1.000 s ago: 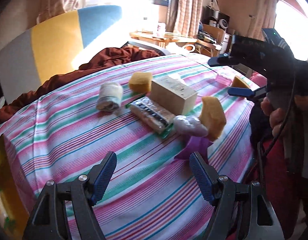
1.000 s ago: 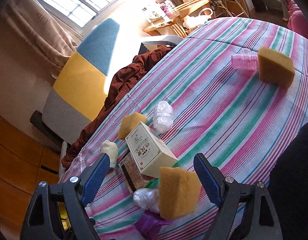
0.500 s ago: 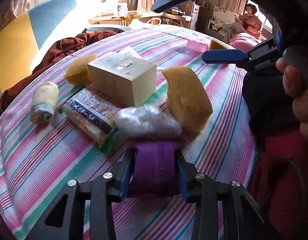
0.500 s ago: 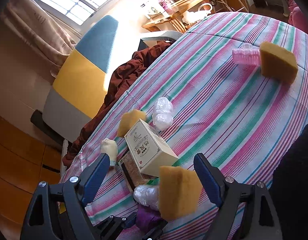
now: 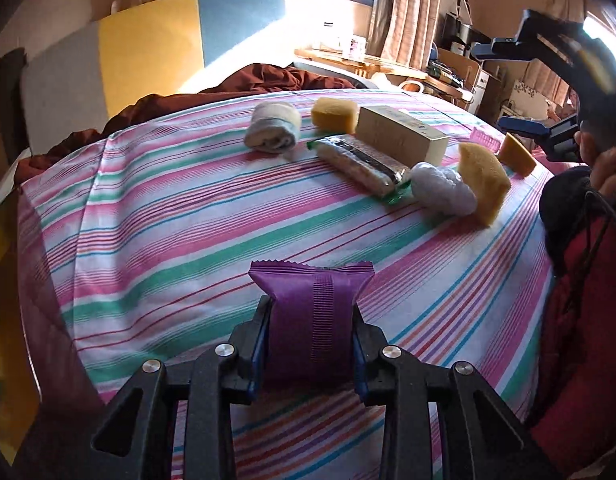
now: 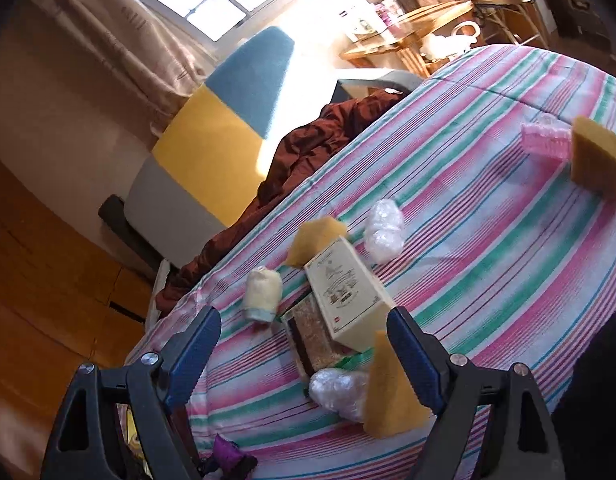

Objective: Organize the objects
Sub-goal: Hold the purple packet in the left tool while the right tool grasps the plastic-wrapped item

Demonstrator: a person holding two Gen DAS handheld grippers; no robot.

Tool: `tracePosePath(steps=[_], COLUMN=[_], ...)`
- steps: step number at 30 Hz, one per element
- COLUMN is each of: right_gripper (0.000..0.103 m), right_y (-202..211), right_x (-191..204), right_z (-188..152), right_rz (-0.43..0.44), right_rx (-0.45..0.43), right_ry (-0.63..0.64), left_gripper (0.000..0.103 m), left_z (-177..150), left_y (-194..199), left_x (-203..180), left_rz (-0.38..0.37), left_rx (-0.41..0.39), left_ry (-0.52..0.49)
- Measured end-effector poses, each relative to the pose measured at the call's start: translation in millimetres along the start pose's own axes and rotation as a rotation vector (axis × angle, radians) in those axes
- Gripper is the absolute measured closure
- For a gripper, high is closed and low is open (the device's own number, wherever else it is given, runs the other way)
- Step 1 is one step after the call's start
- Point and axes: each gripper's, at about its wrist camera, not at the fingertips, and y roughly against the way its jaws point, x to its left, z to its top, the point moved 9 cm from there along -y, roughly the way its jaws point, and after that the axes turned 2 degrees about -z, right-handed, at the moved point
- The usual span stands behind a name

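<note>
My left gripper [image 5: 310, 344] is shut on a purple snack packet [image 5: 312, 316] and holds it above the striped tablecloth [image 5: 180, 216], near its front edge. Farther back lie a rolled cloth [image 5: 273, 127], a yellow sponge [image 5: 334, 114], a cream box [image 5: 400, 134], a wrapped snack bar [image 5: 364, 164], a clear plastic wad [image 5: 442, 194] and a second sponge [image 5: 484, 182]. My right gripper [image 6: 304, 356] is open and empty, hovering above the box [image 6: 346, 294] and the near sponge [image 6: 390, 392]. It shows at the right in the left wrist view [image 5: 524, 84].
A third sponge [image 6: 598, 160] and a pink plastic piece [image 6: 546, 142] lie at the far right of the table. Another plastic wad [image 6: 384, 230] lies behind the box. A brown cloth [image 5: 244, 84] and a colourful chair back [image 5: 148, 48] are beyond the table.
My left gripper closed on the purple packet, lifted it and pulled it back and left, away from the cluster. My right gripper stayed open above the objects.
</note>
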Motion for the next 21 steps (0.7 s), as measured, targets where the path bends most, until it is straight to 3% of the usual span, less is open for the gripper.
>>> tracePosePath(steps=[4,8,14,16,21], right_gripper=[0.025,0.027,0.029,0.029,0.061], right_y=[-27,-50,-74,-78,-88], right_x=[23,28,9,4,-14], right_z=[-22,-44,-71,-76,-88], right_rz=[-0.002,-0.1,-0.4,-0.454,-0.587], right_rx=[0.157,0.284,0.44,0.472,0.561], right_ry=[0.12,0.212,0.406,0.446,0.512], left_gripper=[0.069,0.069,0.069,0.069,0.069], left_z=[-2,-1,-1,-2,-2], left_y=[-2,-3,-2,-2,-1], left_x=[-1,0,1,0,1], left_rz=[0.013,-0.004,-0.011,-0.01,-0.013], left_rx=[-0.017,-0.025,-0.036,-0.042,-0.05], left_ry=[-0.016,0.016,0.023,0.021,0.027])
